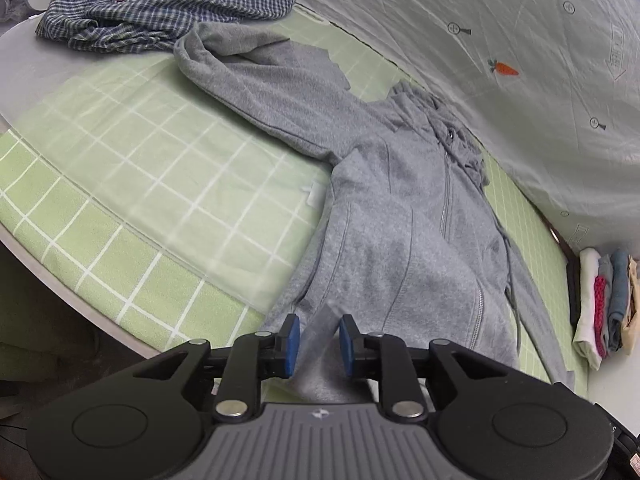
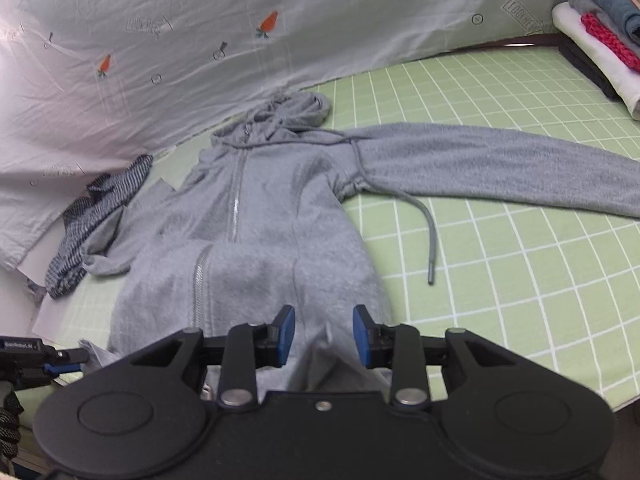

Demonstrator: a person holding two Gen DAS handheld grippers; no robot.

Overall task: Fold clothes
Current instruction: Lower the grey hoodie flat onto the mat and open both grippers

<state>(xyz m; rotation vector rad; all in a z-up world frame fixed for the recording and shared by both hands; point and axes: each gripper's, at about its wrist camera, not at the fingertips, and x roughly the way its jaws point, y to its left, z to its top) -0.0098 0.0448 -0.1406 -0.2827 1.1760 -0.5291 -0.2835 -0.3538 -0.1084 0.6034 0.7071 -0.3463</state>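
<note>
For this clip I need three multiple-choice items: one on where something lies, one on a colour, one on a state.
1. Where is the stack of folded clothes relative to the grey hoodie?
A. on top of the hoodie
B. off beyond the end of its spread sleeve, at the bed's edge
C. under the hood

2. What colour is the bed sheet under the hoodie?
A. light green with white grid lines
B. plain blue
C. red stripes

3. What state is the hoodie's front zipper in?
A. closed up the chest
B. fully open, panels apart
C. missing

Answers: 1 B, the stack sits in the right wrist view's far corner, clear of the hoodie. 2 A, green squares show all around the garment. 3 A, the zipper line runs unbroken to the collar with both panels meeting.
</note>
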